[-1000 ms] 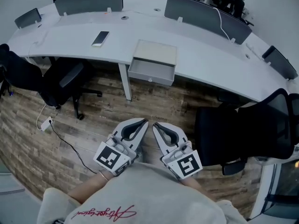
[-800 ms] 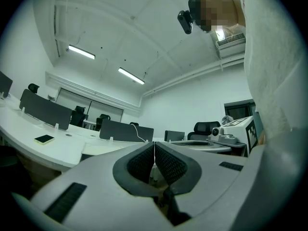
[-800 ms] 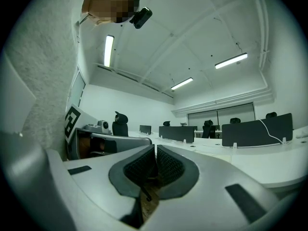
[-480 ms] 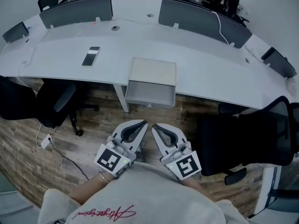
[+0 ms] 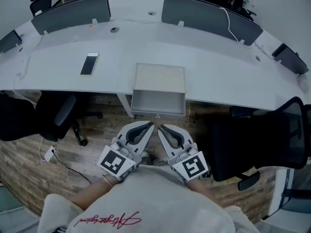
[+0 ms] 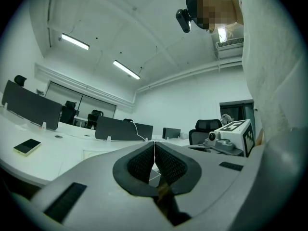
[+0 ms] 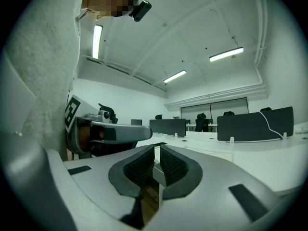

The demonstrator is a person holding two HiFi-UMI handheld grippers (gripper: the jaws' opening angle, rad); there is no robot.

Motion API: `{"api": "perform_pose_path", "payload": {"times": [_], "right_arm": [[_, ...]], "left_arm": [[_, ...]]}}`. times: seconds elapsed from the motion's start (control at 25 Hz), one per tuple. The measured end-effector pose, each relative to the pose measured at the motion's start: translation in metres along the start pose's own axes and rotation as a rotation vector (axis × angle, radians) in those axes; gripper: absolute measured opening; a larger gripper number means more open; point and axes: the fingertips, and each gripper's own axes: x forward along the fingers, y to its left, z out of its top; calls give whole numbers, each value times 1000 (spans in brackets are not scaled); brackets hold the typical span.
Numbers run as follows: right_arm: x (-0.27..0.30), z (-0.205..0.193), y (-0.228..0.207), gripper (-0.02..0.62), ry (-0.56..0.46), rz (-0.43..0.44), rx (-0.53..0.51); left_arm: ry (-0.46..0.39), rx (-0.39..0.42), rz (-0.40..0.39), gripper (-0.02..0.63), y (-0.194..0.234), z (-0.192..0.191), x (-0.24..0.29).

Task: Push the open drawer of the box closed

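A pale box [image 5: 160, 78] sits at the near edge of the curved white desk [image 5: 228, 67]. Its grey drawer [image 5: 158, 104] is pulled out toward me, over the wooden floor. In the head view both grippers are low and side by side, short of the drawer front and not touching it. My left gripper [image 5: 151, 126] is shut with nothing in it, its ribbed pads [image 6: 143, 161] pressed together. My right gripper [image 5: 161, 128] is also shut and empty, and a corner of the drawer [image 7: 158, 173] shows just past its pads [image 7: 172, 165].
A phone [image 5: 89, 63] lies on the desk left of the box. Grey divider panels [image 5: 73, 11] stand along the desk's far side. A black office chair [image 5: 58, 115] stands at the left and another [image 5: 260, 140] at the right. A cable [image 5: 65, 155] trails on the floor.
The head view has moved closer to the desk, so the box and its open drawer are now centred just ahead of the grippers. Both grippers stay shut, side by side.
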Motion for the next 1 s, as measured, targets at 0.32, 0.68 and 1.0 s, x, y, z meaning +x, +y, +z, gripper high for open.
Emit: {"api": "perform_pose_path", "payload": {"times": [0.32,0.68,1.0], "right_arm": [[10,-54,-15,25,152,-12,-8],[33,-118,-37,27,258,-26,29],[47,-136,-40,80,314,20,22]], "left_arm": [[-27,-18,54,18,13,12,2],[0,-27,59,18,11,6,4],[18,-39,93,18,15,4,-1]]}}
